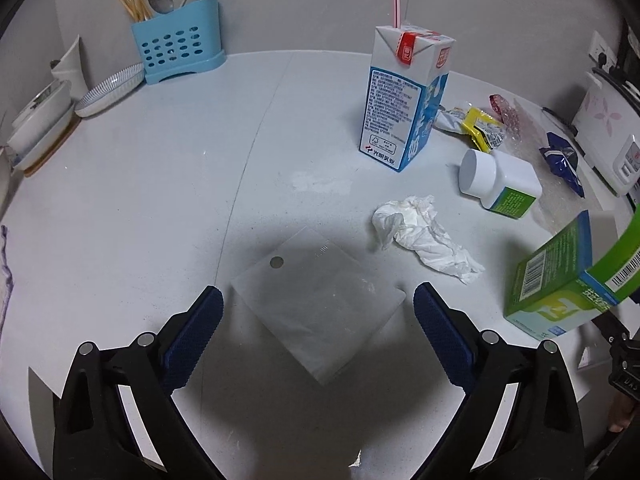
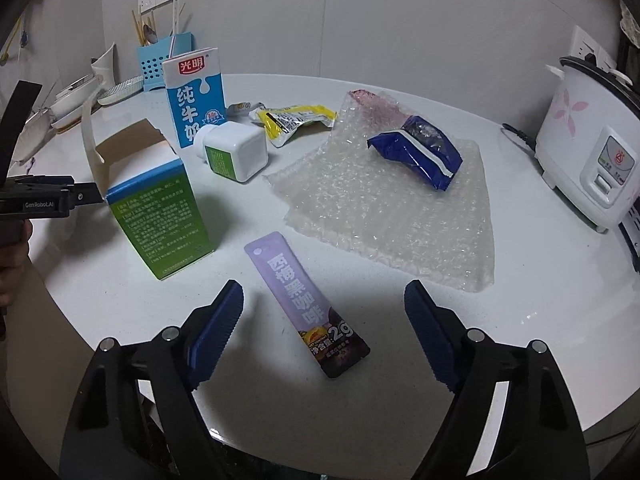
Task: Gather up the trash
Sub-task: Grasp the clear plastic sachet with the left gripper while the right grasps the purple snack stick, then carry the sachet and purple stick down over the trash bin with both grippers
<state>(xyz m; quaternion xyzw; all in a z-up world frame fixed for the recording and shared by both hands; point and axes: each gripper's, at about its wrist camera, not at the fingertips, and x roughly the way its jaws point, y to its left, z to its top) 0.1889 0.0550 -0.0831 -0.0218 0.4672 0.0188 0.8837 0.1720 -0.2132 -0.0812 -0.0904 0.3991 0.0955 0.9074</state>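
Our right claw [image 2: 322, 322] gapes wide and empty over the sachet [image 2: 305, 304] lying flat on the tabletop [image 2: 540, 300], pointing to 11 o'clock. It looks light, slick, floppy; we'd pinch across its narrow middle. Left claw [image 1: 318, 320] is also wide open, empty.

**Count of items on the counter**

Ahead of the left gripper [image 1: 318, 308]: one clear plastic sheet [image 1: 320, 304], one crumpled tissue [image 1: 420, 236], one milk carton [image 1: 404, 100], one white bottle [image 1: 500, 184].

Ahead of the right gripper [image 2: 324, 312]: one purple coffee sachet [image 2: 304, 300], one green box [image 2: 160, 208], one bubble wrap sheet [image 2: 380, 216], one blue wrapper [image 2: 420, 152], one yellow wrapper [image 2: 292, 120].
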